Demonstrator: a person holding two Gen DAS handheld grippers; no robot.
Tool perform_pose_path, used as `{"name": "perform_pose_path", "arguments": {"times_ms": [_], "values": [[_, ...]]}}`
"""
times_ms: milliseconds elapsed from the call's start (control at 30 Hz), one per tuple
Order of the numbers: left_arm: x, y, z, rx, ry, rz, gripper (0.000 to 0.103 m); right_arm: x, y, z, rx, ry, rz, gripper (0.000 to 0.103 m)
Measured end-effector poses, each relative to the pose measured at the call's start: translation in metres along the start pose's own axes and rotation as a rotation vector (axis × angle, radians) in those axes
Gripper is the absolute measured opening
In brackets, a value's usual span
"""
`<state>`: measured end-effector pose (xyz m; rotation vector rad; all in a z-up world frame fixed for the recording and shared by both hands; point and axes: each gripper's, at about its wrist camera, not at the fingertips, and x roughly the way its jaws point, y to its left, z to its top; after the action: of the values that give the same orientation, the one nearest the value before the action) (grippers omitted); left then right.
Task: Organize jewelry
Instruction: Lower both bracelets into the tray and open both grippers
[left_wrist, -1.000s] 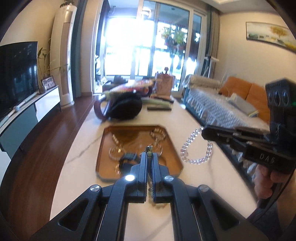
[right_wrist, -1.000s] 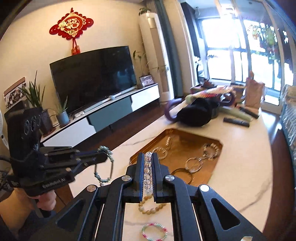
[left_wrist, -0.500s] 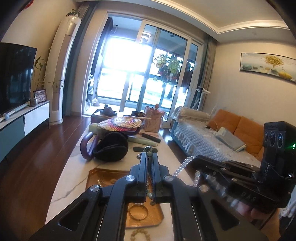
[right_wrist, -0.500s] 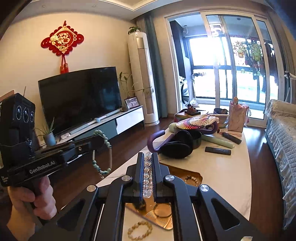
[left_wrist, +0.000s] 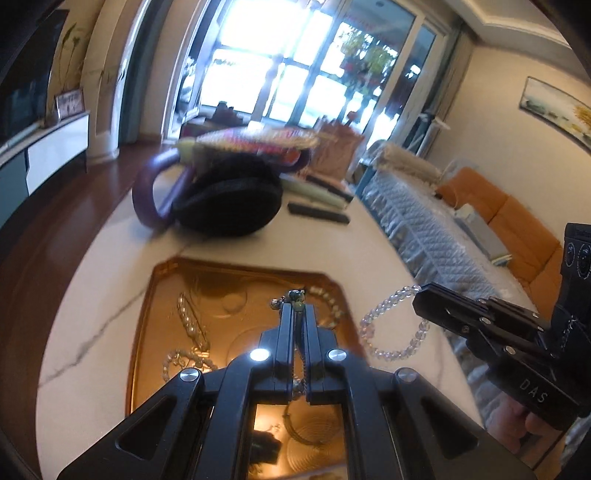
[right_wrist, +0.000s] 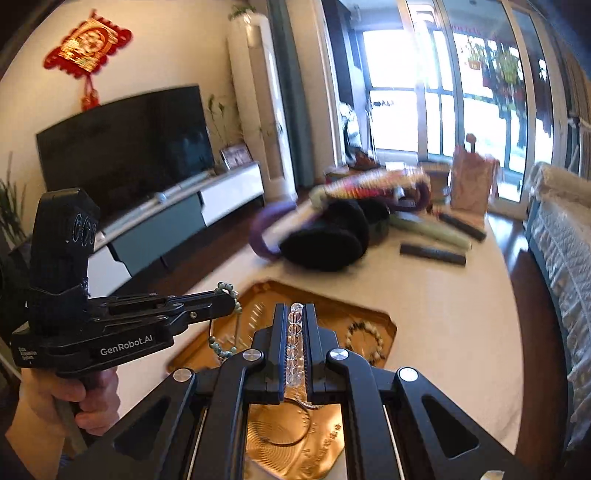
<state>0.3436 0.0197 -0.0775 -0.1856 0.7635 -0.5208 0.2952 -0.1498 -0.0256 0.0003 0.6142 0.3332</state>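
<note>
Several bracelets already lie in the tray (left_wrist: 147, 332) at lower centre. Left tongs (left_wrist: 297, 308) clamp a green bracelet (right_wrist: 221, 347), right tongs (right_wrist: 295, 314) a clear bracelet (left_wrist: 391, 332); both hang over the tray, unplaced.

The black bag (left_wrist: 229, 201) and striped fan (right_wrist: 373, 182) were smeared with blur; gripper arms hid the gold tray's (left_wrist: 147, 332) near end.

I see a copper-gold tray (right_wrist: 384, 325) with embossed concentric rings, resting on a white table (right_wrist: 461, 306) veined in grey. My black left gripper (right_wrist: 231, 301) carries a bracelet of grey-green beads (right_wrist: 221, 349); my black right gripper (right_wrist: 294, 314) carries a bracelet of clear beads (left_wrist: 391, 325). Beyond lie a black pouch (left_wrist: 229, 201) with a purple handle (left_wrist: 147, 199), and an orange sofa (left_wrist: 517, 225).
</note>
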Motion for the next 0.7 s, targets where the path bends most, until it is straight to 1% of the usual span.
{"name": "perform_pose_path", "arguments": {"times_ms": [67, 133, 233, 300, 400, 467, 533, 567, 600, 633, 667, 700], "values": [[0.018, 0.006, -0.002, -0.014, 0.048, 0.002, 0.004, 0.019, -0.011, -0.009, 0.015, 0.043, -0.018, 0.007], [0.035, 0.009, -0.004, -0.024, 0.089, 0.02, 0.004, 0.037, -0.023, -0.02, 0.039, 0.09, -0.047, 0.007], [0.056, 0.019, -0.007, -0.045, 0.15, 0.074, 0.004, 0.057, -0.037, -0.035, 0.082, 0.151, -0.059, 0.007], [0.062, 0.024, -0.012, -0.06, 0.18, 0.098, 0.004, 0.067, -0.039, -0.041, 0.085, 0.179, -0.064, 0.007], [0.066, 0.021, -0.017, -0.043, 0.203, 0.133, 0.004, 0.077, -0.041, -0.05, 0.079, 0.207, -0.078, 0.007], [0.065, 0.015, -0.018, -0.023, 0.205, 0.164, 0.004, 0.082, -0.046, -0.051, 0.097, 0.215, -0.107, 0.007], [0.061, 0.012, -0.017, -0.032, 0.194, 0.176, 0.008, 0.083, -0.05, -0.052, 0.121, 0.227, -0.104, 0.008], [0.059, 0.011, -0.015, -0.037, 0.191, 0.176, 0.02, 0.083, -0.053, -0.052, 0.145, 0.234, -0.104, 0.01], [0.056, 0.009, -0.015, -0.037, 0.184, 0.183, 0.046, 0.083, -0.058, -0.053, 0.187, 0.245, -0.095, 0.018], [0.053, 0.006, -0.013, -0.032, 0.17, 0.199, 0.061, 0.081, -0.062, -0.054, 0.229, 0.248, -0.076, 0.024], [0.043, 0.0, -0.013, -0.014, 0.122, 0.235, 0.083, 0.079, -0.063, -0.053, 0.249, 0.243, -0.057, 0.036], [0.036, -0.005, -0.013, 0.004, 0.083, 0.256, 0.088, 0.076, -0.062, -0.053, 0.257, 0.237, -0.044, 0.043]]}}
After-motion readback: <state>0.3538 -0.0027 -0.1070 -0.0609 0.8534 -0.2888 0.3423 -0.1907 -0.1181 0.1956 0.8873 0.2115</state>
